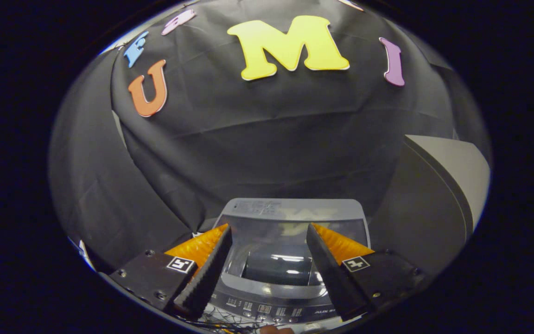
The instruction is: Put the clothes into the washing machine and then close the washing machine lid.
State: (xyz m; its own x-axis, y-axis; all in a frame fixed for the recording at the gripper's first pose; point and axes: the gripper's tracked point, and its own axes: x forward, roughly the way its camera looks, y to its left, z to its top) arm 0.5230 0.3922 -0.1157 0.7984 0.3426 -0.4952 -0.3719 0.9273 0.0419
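A grey top-loading washing machine stands below me against the black cloth wall. Its glossy lid with a dark window appears to lie flat and mirrors the wall. A control panel with small buttons runs along its near edge. My gripper hovers above the machine, open. The fingers are spread wide to either side of the lid window, with nothing between them.
A tall grey panel rises to the right of the machine. Black cloth drapes behind and to the left. Thin wires show just under the near edge of the control panel.
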